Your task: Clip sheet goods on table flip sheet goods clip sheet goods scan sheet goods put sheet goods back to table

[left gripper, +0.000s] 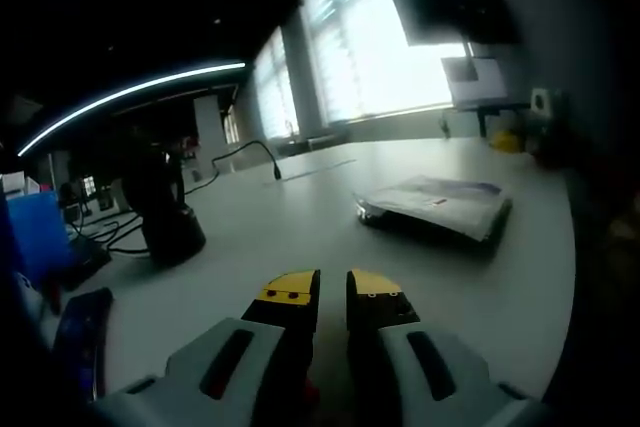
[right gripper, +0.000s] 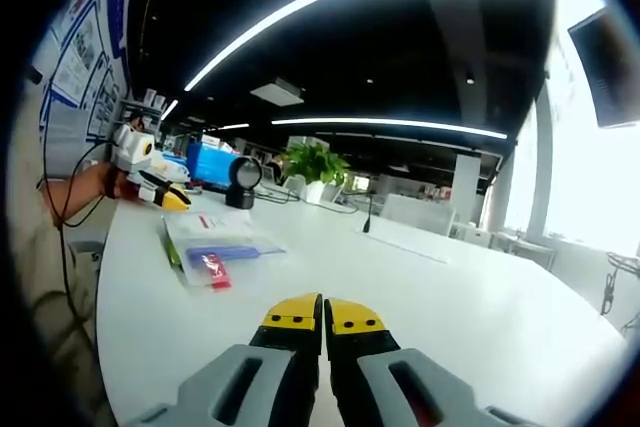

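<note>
Left gripper (left gripper: 333, 287): hovers above the white table (left gripper: 300, 217), near its closer edge in the left gripper view. Jaws nearly together with a narrow gap between the yellow tips; nothing between them (clenched, empty).

Right gripper (right gripper: 323, 313): hovers above the table (right gripper: 450, 287). Yellow tips meet with no visible gap; nothing held (clenched, empty).

Sheet goods, left gripper view: a flat packaged stack (left gripper: 435, 207) lies on the table towards its right edge, ahead and right of the left gripper, well apart from it. Pale wrapper with a blue-violet band along the far side (print illegible).

Sheet goods, right gripper view: a flat clear pouch (right gripper: 215, 244) with blue and red printed parts lies on the table near its left edge, ahead and left of the right gripper, apart from it.

Scanner stand: a dark upright device (left gripper: 165, 212) on a round base stands on the table near its left edge in the left gripper view; cables run from it. In the right gripper view, a dark round-headed device (right gripper: 241, 182) stands at the far left part of the table.

Person: a hand (right gripper: 100, 182) holding a yellow-tipped tool shows at the left edge of the table in the right gripper view.

Background: potted plant (right gripper: 315, 162); wall-mounted screen (left gripper: 450, 12) beside bright windows.
</note>
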### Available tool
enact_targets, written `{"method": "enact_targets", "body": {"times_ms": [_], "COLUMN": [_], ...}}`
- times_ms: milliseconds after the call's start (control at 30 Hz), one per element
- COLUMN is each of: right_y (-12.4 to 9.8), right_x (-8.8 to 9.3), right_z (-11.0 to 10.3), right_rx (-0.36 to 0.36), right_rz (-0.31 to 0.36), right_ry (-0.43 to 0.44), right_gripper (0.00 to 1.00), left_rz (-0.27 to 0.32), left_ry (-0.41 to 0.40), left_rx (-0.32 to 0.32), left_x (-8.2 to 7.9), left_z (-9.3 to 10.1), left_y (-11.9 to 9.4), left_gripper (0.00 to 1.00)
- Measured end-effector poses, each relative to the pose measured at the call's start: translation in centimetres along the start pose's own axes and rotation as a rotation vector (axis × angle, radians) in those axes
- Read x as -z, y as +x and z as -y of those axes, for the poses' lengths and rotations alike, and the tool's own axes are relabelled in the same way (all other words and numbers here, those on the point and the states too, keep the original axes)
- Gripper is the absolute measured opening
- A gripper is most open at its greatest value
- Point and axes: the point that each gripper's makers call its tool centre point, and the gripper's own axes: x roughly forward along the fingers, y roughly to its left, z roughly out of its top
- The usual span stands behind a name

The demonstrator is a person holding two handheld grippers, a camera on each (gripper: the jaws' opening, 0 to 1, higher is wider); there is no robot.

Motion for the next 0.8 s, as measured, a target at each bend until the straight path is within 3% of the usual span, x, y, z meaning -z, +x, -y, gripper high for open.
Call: {"method": "enact_targets", "body": {"times_ms": [800], "right_y": [-0.02], "right_x": [0.05], "right_z": [0.14], "right_rx": [-0.001], "right_rz": [0.0], "right_ry": [-0.002], "right_gripper": [0.0], "left_rz": [-0.003], "left_ry": [-0.005], "left_rx": [0.0], "left_x": [0.01], "left_z": [0.02], "left_y": [-0.04], "left_gripper": [0.04]}}
